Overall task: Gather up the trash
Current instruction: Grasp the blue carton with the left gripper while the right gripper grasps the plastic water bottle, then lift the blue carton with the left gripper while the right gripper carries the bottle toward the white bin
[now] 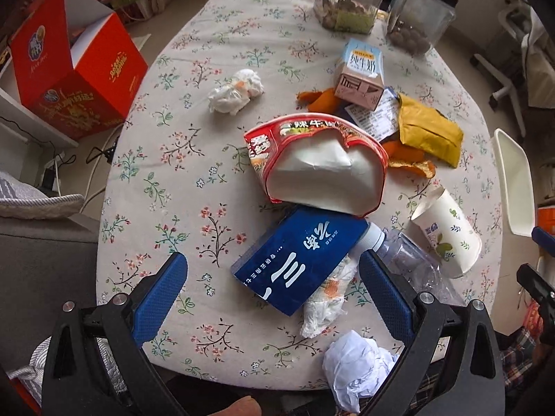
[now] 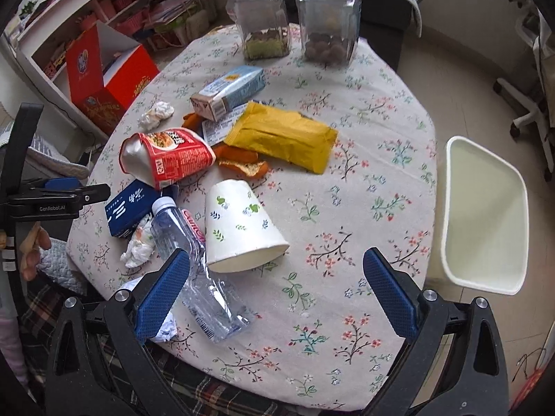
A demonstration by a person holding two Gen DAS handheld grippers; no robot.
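The left gripper point(image 1: 274, 298) has its blue fingers point(image 1: 159, 298) wide apart and holds nothing. It hangs over the near edge of the desk point(image 1: 166, 159). Between its fingers lie a blue box point(image 1: 298, 256) and a crumpled tissue point(image 1: 326, 298) tucked against it.

The right gripper point(image 2: 275, 291) is also spread wide with nothing in it. A squashed clear bottle point(image 2: 194, 260) lies by its left finger, and a paper cup point(image 2: 239, 228) on its side rests just beyond.

The trash is piled close. I think grabbing the blue box could drag the tissue along or nudge the bottle. The bottle is round and slippery, so it may roll or pop out of a grip. The cup is soft and could crush. A white paper ball point(image 1: 353, 367) sits right at the desk edge and could fall off.

Farther out are a crushed red noodle cup point(image 2: 166, 163), orange peels point(image 2: 242, 163), a yellow packet point(image 2: 284, 135), a milk carton point(image 2: 229, 92) and another tissue wad point(image 2: 156, 114).

The white bin point(image 2: 482, 215) stands beside the desk and looks like it has nothing in it. Two clear jars point(image 2: 295, 17) at the far end hold some food at the bottom. A red box point(image 2: 107, 79) stands open on the floor; I cannot see inside.
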